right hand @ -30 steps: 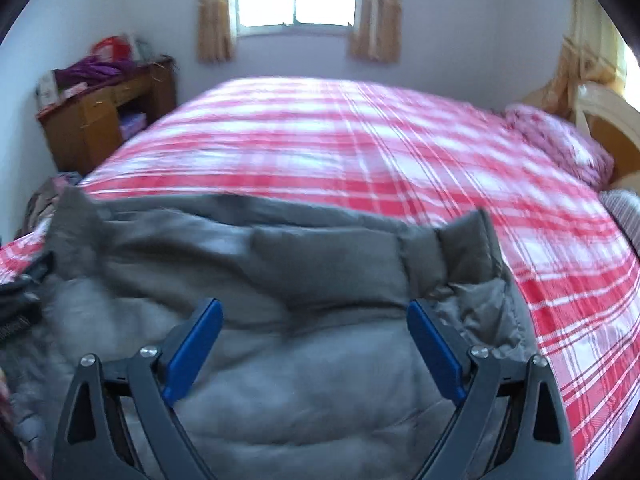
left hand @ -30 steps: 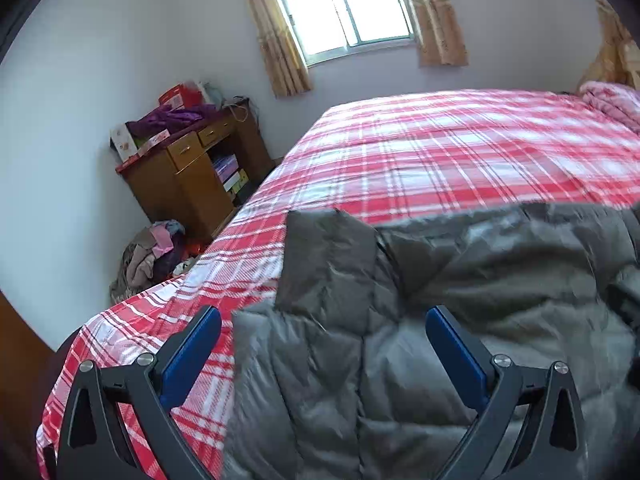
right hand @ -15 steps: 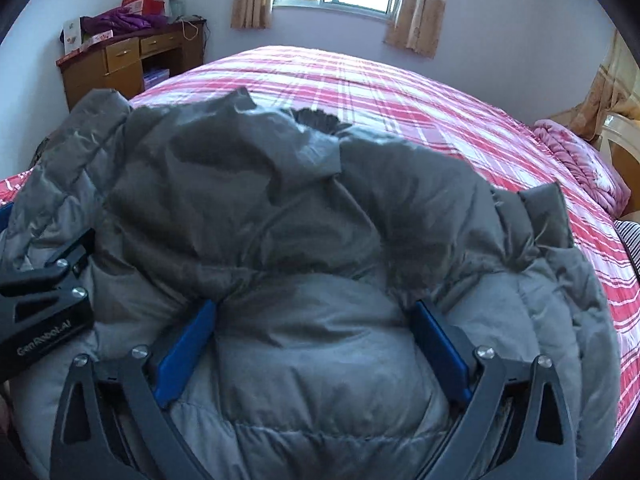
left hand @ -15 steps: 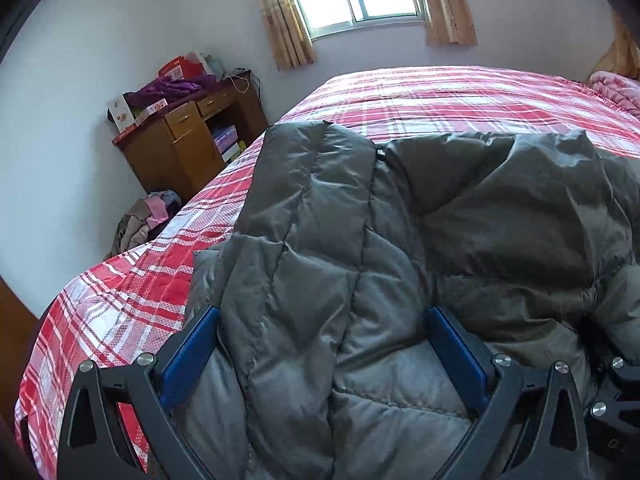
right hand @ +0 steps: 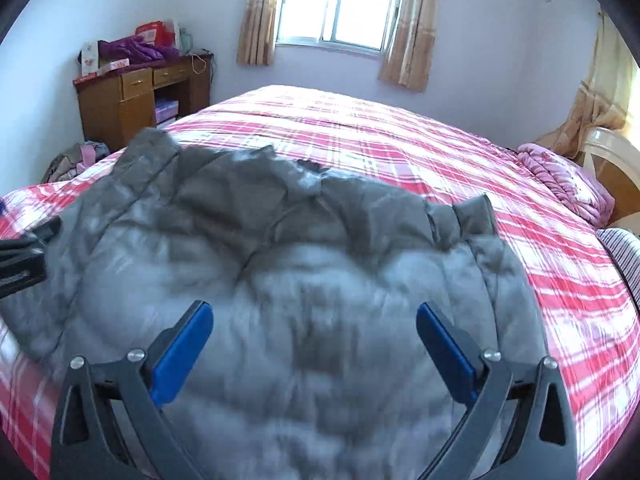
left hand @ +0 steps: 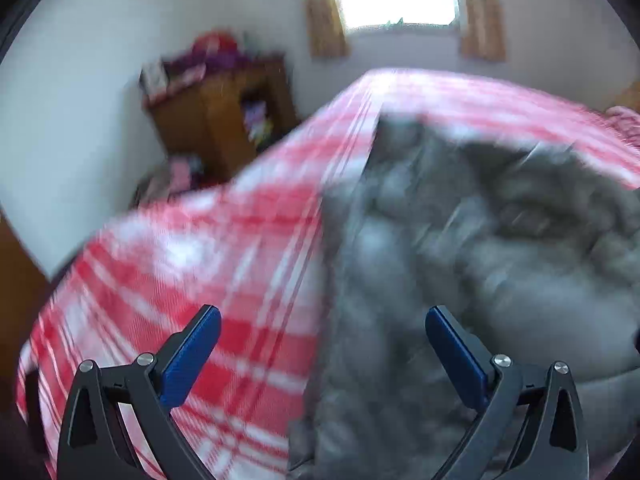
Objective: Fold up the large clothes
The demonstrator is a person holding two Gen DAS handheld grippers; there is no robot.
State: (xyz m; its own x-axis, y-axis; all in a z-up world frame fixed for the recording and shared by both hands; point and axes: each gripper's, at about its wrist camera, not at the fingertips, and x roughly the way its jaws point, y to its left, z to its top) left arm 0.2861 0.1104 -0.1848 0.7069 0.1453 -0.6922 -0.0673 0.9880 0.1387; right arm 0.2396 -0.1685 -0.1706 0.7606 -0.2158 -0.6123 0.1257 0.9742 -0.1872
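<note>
1. Both grippers stood apart, empty: the right gripper [right hand: 314, 336], its jaws just opened wider, over the grey puffer jacket [right hand: 280, 280]; the left gripper [left hand: 322, 344] astride its edge.
2. Jacket lay bunched and rumpled on the red plaid bed [right hand: 400, 136], collar toward the window [right hand: 340, 4].
3. Half a second before, padding bulged between both grippers' jaws; now it lay lower.

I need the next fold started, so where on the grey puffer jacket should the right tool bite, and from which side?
Probably the upturned corner flap at the far right edge of the grey puffer jacket. It stands thin and free above the plaid bedspread, unlike the puffy middle. Bring the open right tool in from the near side, over the jacket.
</note>
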